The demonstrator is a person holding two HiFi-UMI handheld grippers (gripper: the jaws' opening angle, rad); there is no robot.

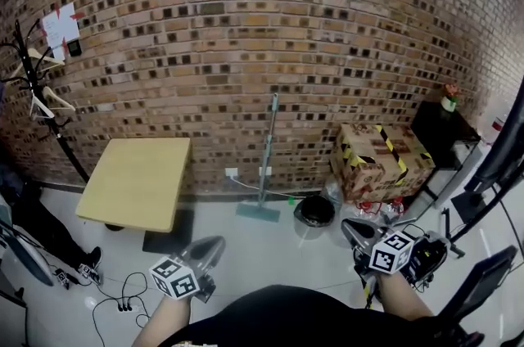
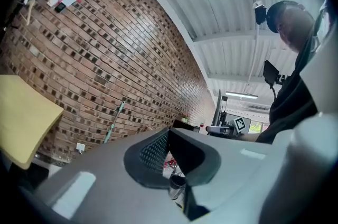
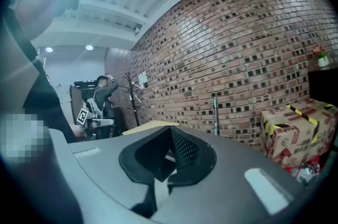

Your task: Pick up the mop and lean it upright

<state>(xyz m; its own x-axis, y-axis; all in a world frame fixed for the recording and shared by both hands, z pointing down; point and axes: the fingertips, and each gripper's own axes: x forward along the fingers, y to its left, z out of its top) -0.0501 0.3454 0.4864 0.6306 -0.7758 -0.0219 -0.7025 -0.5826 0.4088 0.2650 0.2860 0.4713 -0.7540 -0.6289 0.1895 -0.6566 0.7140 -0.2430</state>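
Note:
The mop [image 1: 269,150] stands upright against the brick wall, its flat head [image 1: 259,211] on the floor. It also shows as a thin teal pole in the left gripper view [image 2: 113,122] and the right gripper view [image 3: 215,114]. My left gripper [image 1: 214,243] is low at the bottom left, well short of the mop, jaws together and empty [image 2: 169,133]. My right gripper [image 1: 348,229] is at the bottom right, likewise shut with nothing in it [image 3: 170,130]. Both point towards the wall.
A yellow table [image 1: 135,182] stands left of the mop. A black bin [image 1: 315,212] and a taped cardboard box [image 1: 381,161] sit to its right. A coat rack [image 1: 37,92] is far left; cables [image 1: 123,300] lie on the floor. Another person [image 3: 103,93] stands in the distance.

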